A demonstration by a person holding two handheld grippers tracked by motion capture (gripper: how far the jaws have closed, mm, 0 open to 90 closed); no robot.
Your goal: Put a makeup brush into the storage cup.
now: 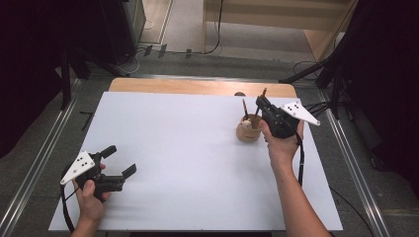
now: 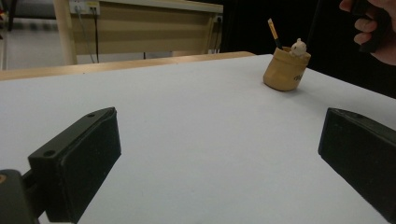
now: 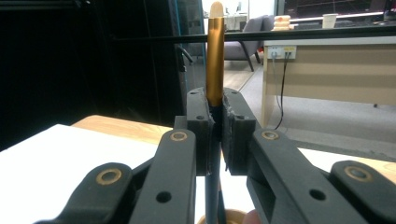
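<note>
The right gripper (image 3: 215, 135) is clamped on a pen (image 3: 215, 56), its pads pressed against the dark shaft while the gold end stands upright above the jaws. In the high view this gripper (image 1: 262, 101) hangs just over the cup (image 1: 248, 129) at the far right of the white table (image 1: 188, 163), with the pen's lower end at or inside the cup's mouth; which, I cannot tell. The cup also holds another pen (image 2: 273, 32) and a small figure (image 2: 298, 46). The step in hand looks like moving the pen into or out of the cup. The next move calls for a straight vertical path, so the shaft clears the rim and the light cup stays upright. The left gripper (image 1: 118, 160) rests open at the near left, well apart.
</note>
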